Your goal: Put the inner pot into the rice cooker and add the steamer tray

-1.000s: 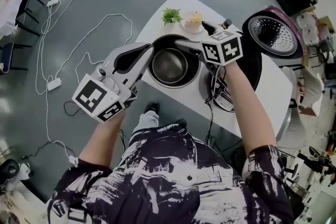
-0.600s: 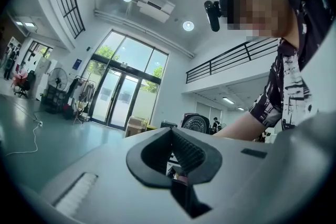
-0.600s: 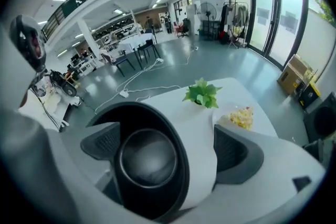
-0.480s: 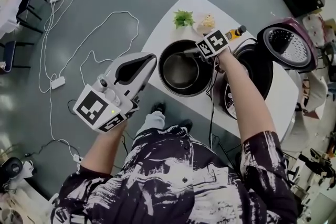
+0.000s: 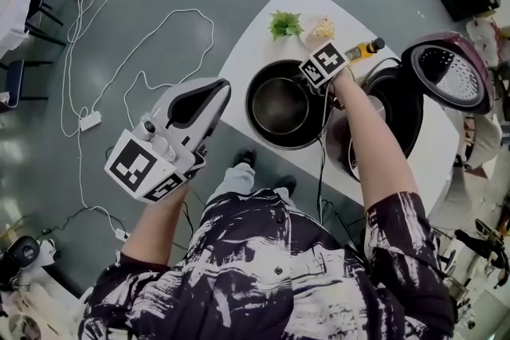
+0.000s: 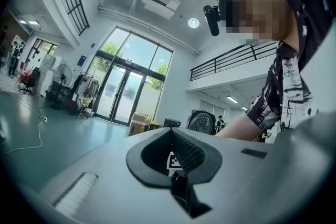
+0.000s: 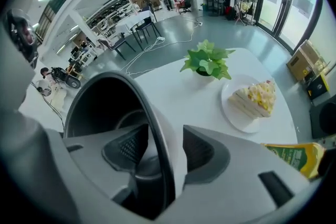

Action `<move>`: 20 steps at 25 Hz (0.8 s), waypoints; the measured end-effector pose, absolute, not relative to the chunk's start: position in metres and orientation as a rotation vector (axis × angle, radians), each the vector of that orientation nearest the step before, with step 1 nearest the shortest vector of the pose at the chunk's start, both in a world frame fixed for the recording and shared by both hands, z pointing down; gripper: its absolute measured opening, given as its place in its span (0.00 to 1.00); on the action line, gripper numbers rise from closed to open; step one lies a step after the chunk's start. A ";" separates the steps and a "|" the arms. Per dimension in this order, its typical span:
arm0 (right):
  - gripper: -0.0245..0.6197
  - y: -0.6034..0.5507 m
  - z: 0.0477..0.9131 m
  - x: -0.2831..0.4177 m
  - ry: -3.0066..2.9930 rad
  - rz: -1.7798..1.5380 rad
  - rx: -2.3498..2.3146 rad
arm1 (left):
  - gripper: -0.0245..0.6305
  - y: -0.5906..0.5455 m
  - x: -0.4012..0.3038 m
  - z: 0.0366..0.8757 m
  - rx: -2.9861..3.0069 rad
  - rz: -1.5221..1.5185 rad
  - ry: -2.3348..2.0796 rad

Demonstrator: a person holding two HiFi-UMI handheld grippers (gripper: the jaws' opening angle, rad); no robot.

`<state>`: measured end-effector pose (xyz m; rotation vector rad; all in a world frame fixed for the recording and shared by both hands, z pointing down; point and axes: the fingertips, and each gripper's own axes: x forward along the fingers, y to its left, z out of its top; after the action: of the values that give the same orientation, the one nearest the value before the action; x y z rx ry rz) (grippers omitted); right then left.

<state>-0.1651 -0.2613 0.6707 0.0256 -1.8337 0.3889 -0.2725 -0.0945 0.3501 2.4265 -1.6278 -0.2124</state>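
Down fast with the right gripper (image 5: 312, 84): a second ago hovering almost level above the pot (image 5: 279, 103), now tipped steeply onto its right rim, centre of the head view. Just been closing too, from wide apart to narrow, with the pot's wall caught between. One pad inside, one outside, pressing from both sides by the look of the right gripper view. Reads as a grip taken, not merely a reach.

Over at lower left, off the table (image 5: 255, 36), hanging idle with the left gripper (image 5: 223, 87). Fingers together, nothing between, drawn a little further from the pot than before. No part in this step, seemingly.

Not yet lifted, though. Resting on the table at frame centre, just beside the rice cooker (image 5: 394, 111), open, lid (image 5: 446, 72) thrown back at upper right. Beyond, toward the top of the frame, untouched: a plant (image 5: 284, 24), a slice of cake (image 5: 323, 29), a bottle (image 5: 364, 49).

Means the pickup is on. Next, probably: lifting by that one-sided pinch and swinging right into the open cooker. Worth watching for tilt, hanging heavy from a single point on the rim. No picking out the steamer tray for certain anywhere here, so that half of the job not begun.
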 end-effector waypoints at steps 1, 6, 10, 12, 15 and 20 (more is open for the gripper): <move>0.32 -0.262 0.673 -0.164 -1.825 0.397 0.020 | 0.04 -0.097 -0.273 0.350 2.425 -0.212 -1.630; 0.09 -0.270 0.681 -0.158 -1.807 0.308 0.009 | 0.04 -0.102 -0.272 0.352 2.420 -0.210 -1.629; 0.06 -0.266 0.682 -0.155 -1.790 0.234 -0.046 | 0.04 -0.103 -0.272 0.353 2.416 -0.204 -1.631; 0.05 -0.263 0.682 -0.152 -1.770 0.235 -0.059 | 0.04 -0.104 -0.271 0.352 2.418 -0.206 -1.629; 0.05 -0.258 0.683 -0.148 -1.765 0.303 -0.026 | 0.04 -0.106 -0.268 0.351 2.427 -0.208 -1.619; 0.05 -0.256 0.677 -0.142 -1.791 0.369 0.044 | 0.04 -0.107 -0.261 0.343 2.451 -0.209 -1.600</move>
<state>-0.1420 -0.2556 0.6765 0.0437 -1.7906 0.3691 -0.2611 -0.1066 0.3434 2.4507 -1.5996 -0.2090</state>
